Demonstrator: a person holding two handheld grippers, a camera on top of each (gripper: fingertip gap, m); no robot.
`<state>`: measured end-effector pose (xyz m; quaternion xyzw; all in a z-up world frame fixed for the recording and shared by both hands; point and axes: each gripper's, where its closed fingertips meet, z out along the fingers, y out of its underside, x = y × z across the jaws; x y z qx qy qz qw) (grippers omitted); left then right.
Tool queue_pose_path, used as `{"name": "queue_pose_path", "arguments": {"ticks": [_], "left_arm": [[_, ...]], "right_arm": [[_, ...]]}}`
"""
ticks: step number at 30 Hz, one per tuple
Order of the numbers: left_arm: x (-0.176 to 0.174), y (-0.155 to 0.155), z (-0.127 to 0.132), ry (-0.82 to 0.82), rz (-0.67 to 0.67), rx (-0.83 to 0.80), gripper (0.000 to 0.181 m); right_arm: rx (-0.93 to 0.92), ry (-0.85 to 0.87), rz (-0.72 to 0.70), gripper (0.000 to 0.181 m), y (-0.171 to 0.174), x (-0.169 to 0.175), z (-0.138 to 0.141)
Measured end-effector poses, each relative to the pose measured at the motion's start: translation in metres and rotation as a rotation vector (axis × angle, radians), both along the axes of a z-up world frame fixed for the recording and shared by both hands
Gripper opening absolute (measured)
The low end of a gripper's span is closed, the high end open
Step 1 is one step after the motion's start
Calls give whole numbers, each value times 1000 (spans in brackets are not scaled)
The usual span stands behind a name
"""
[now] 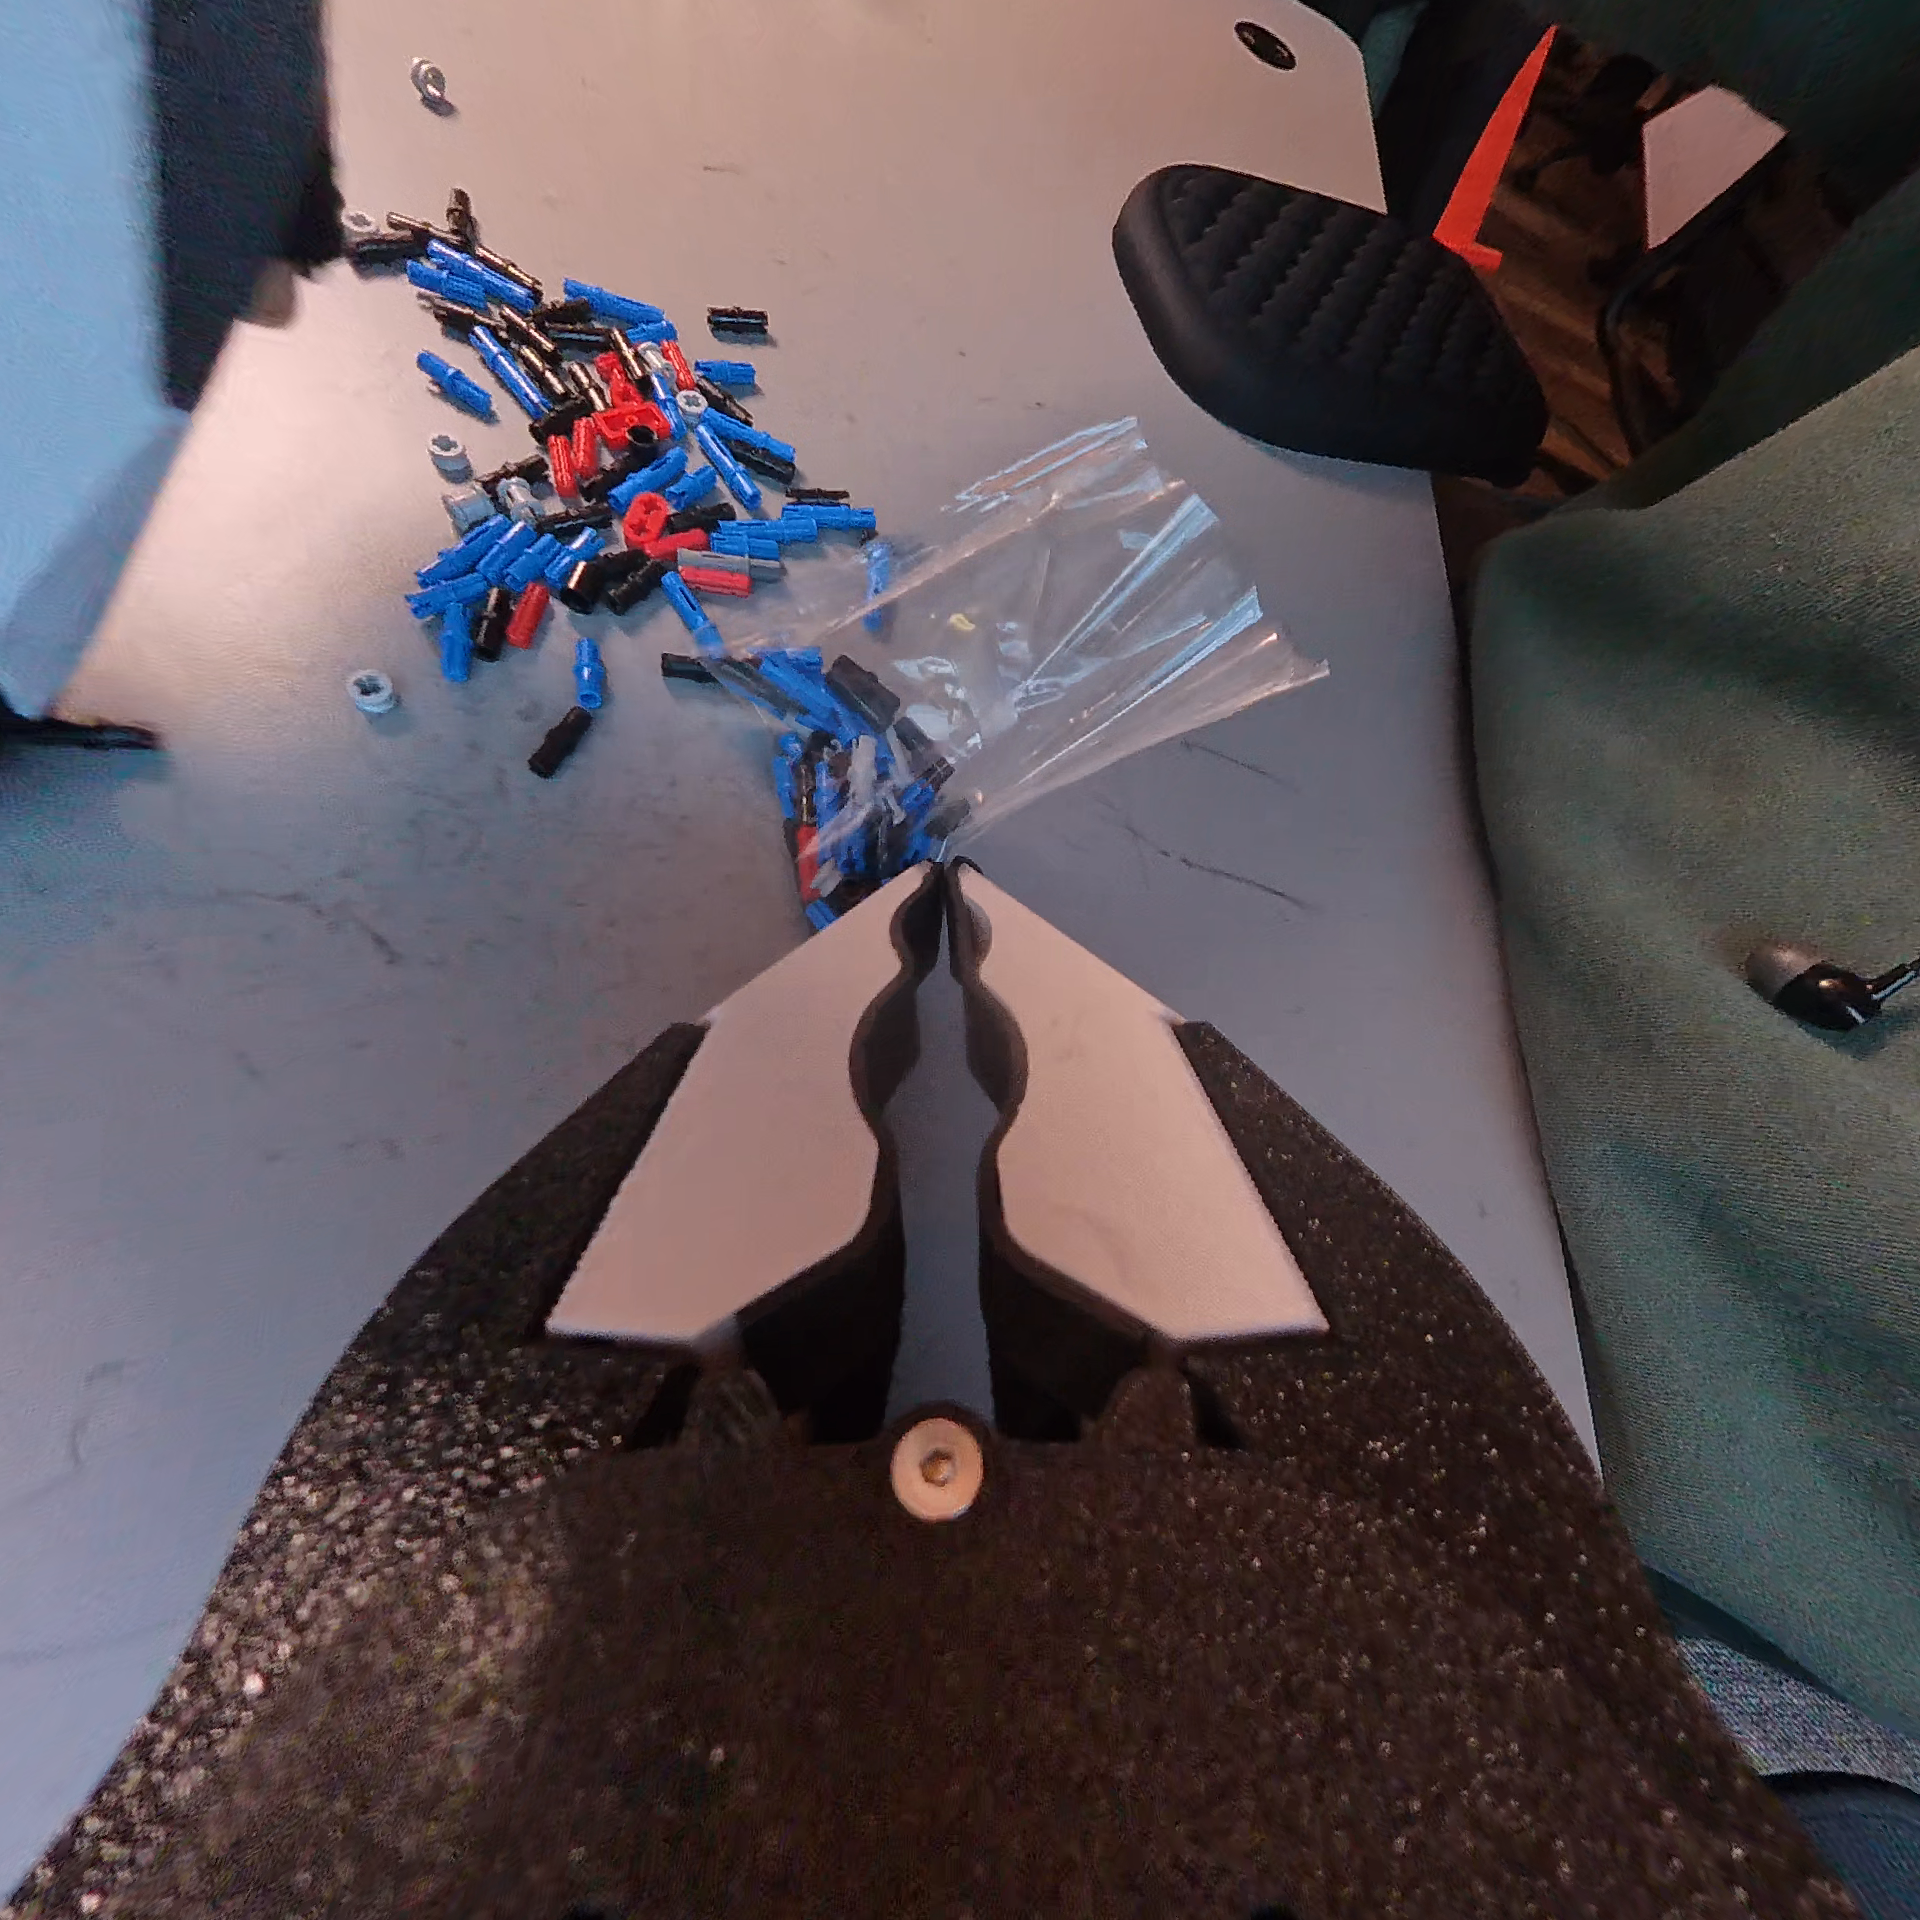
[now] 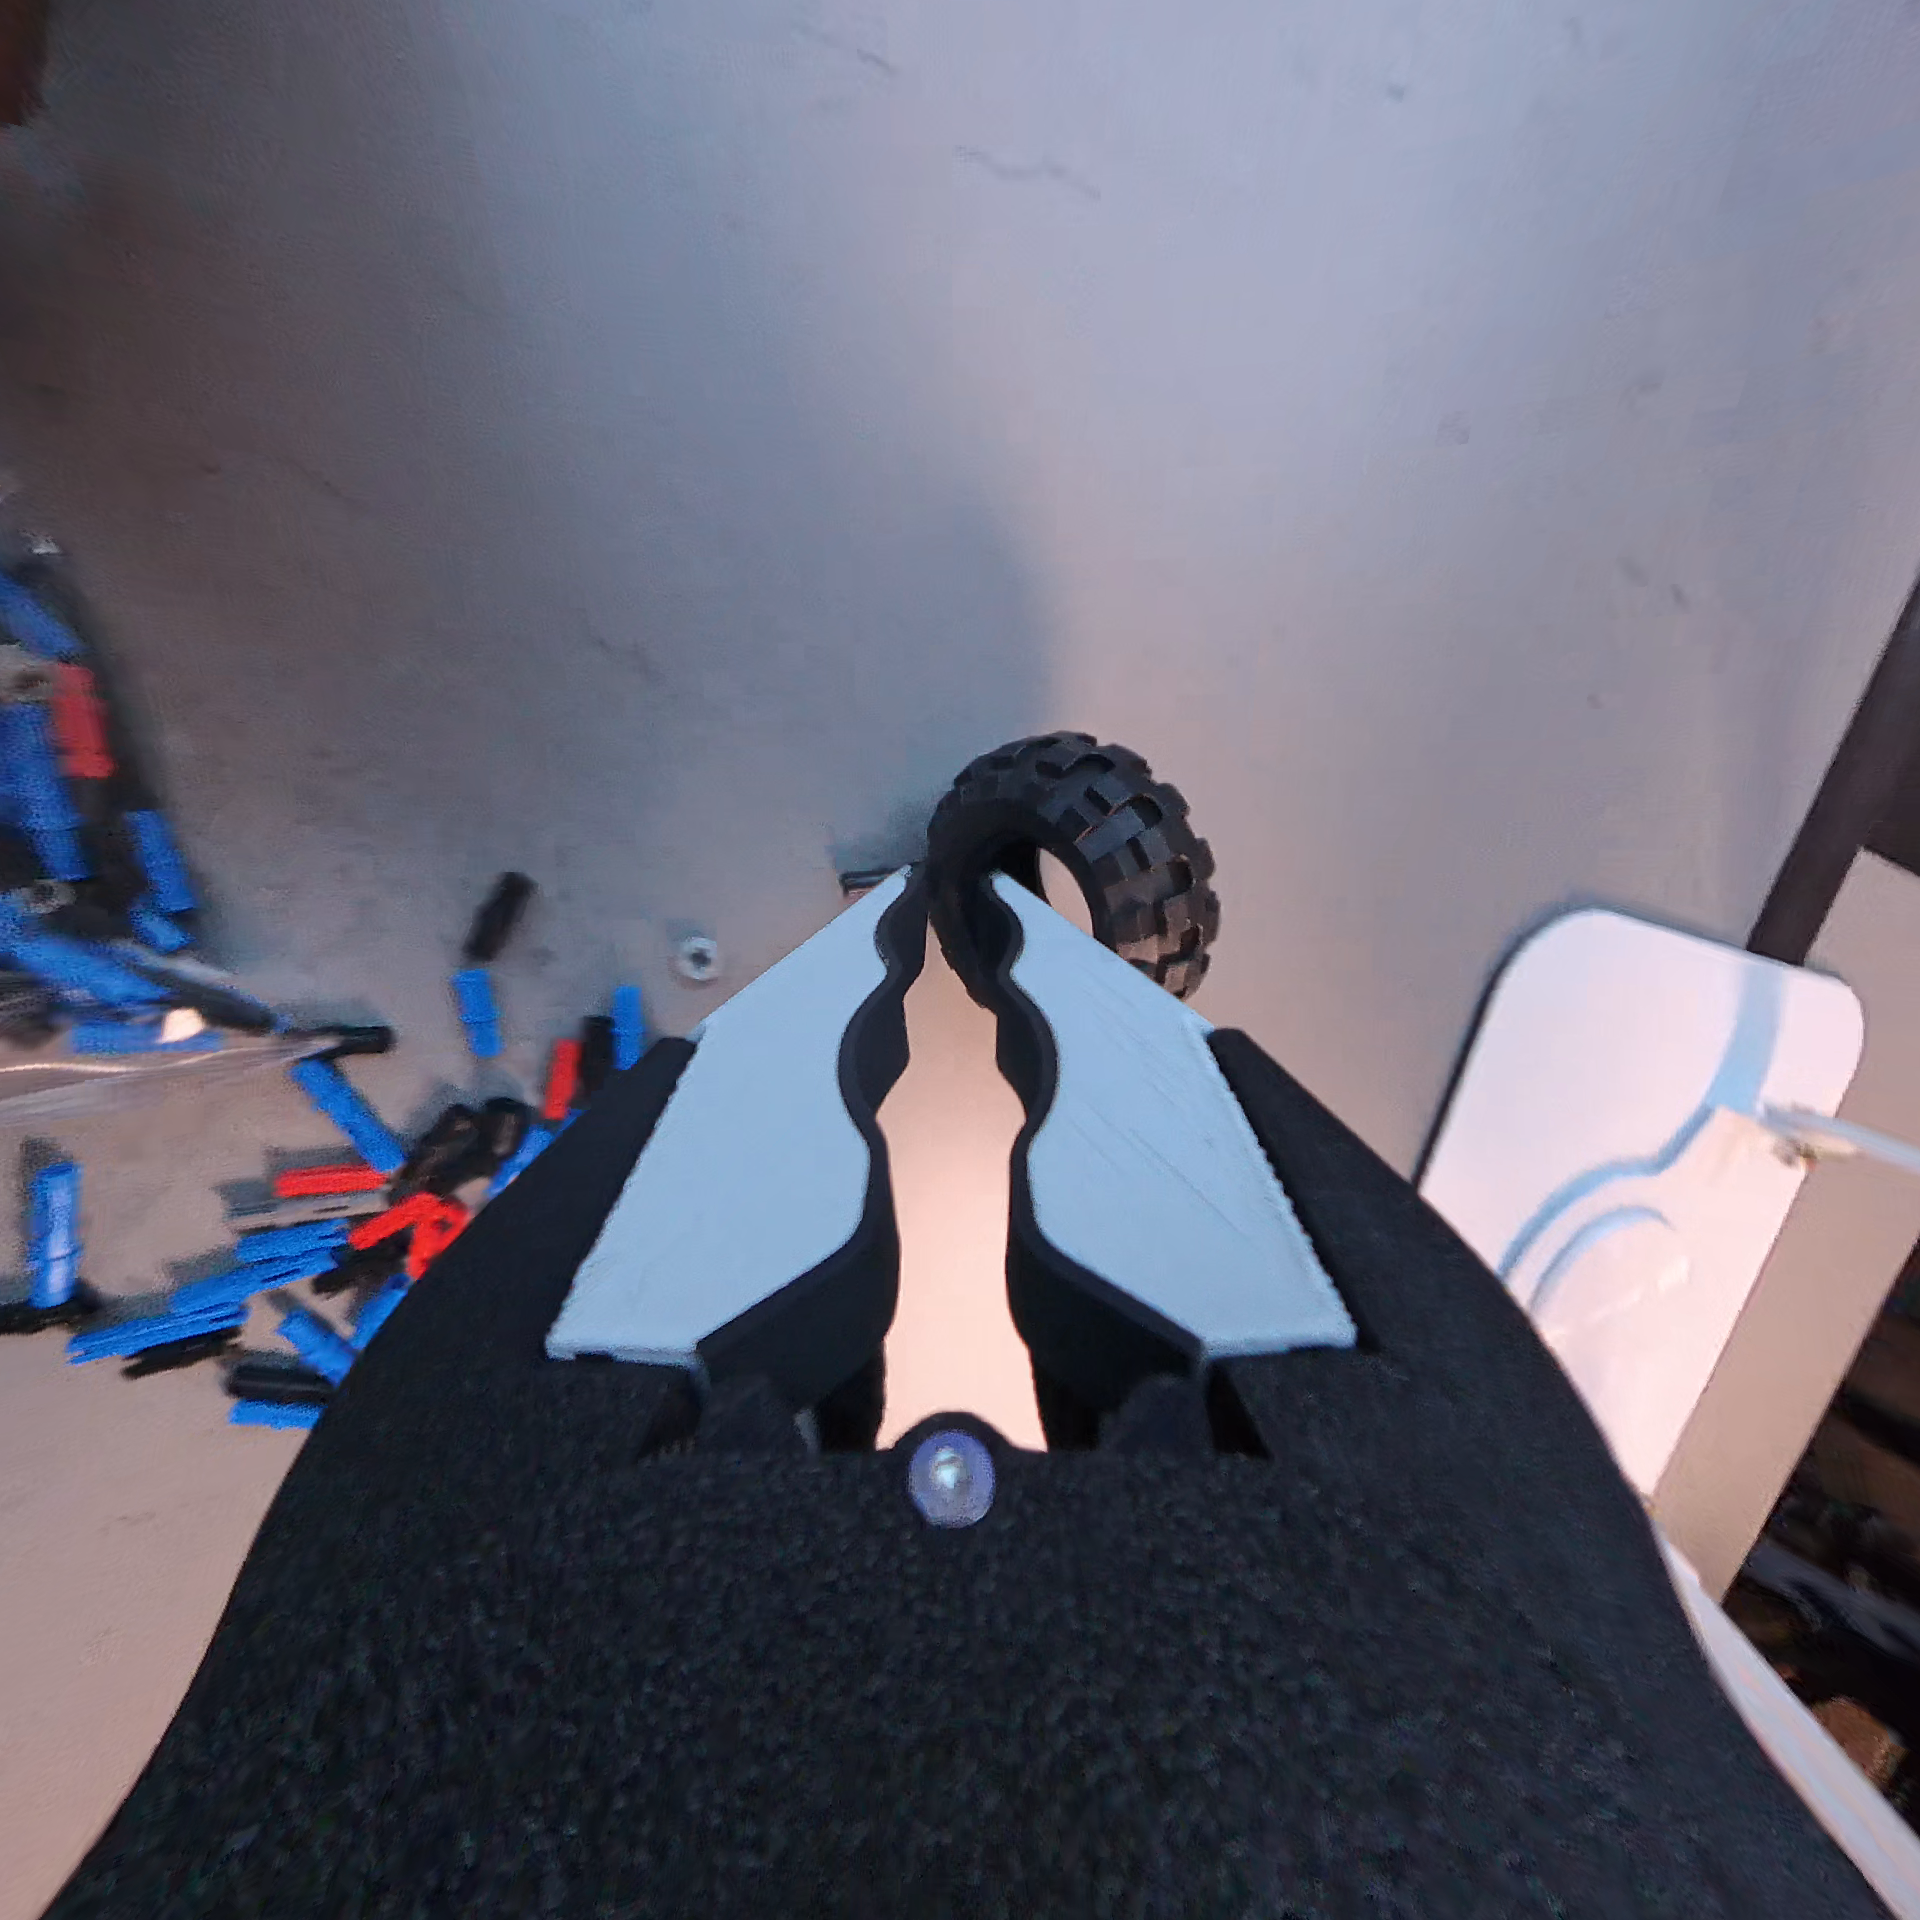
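My left gripper [image 1: 943, 873] is shut on the corner of a clear plastic bag [image 1: 1060, 634]. The bag lies on the grey table [image 1: 312, 1039] with several blue, black and red pins still inside near my fingertips. A pile of loose blue, black and red pins [image 1: 603, 468] lies spilled beyond the bag's open end. My right gripper [image 2: 958, 894] is shut on the wall of a small black knobby rubber tyre [image 2: 1101, 842] and holds it above the table. The pin pile also shows blurred at the left of the right wrist view [image 2: 208, 1195].
A black chair armrest [image 1: 1320, 322] and a red piece [image 1: 1486, 177] lie past the table's right edge. Green cloth [image 1: 1704, 831] covers the right side. A few grey bushes [image 1: 371, 691] lie apart from the pile. A white chair seat [image 2: 1642, 1195] stands at the right. Some 15 cm of space lies between my two pairs of fingers.
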<state>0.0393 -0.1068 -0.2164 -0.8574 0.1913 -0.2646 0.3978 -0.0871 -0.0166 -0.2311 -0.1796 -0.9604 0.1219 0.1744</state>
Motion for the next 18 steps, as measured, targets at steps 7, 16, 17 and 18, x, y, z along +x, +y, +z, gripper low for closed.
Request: {"name": "queue_pose_path", "arguments": {"ticks": [7, 16, 17, 18], "left_arm": [[2, -1, -2, 6, -14, -10, 0], [3, -1, -3, 22, -19, -10, 0], [3, -1, -4, 23, -22, -14, 0], [3, -1, -4, 22, -24, -17, 0]], "right_arm": [[80, -23, 212, 8, -19, 83, -1], [58, 83, -546, 8, 152, 110, 26], [76, 72, -648, 9, 177, 120, 19], [64, 47, -722, 9, 190, 129, 11]]}}
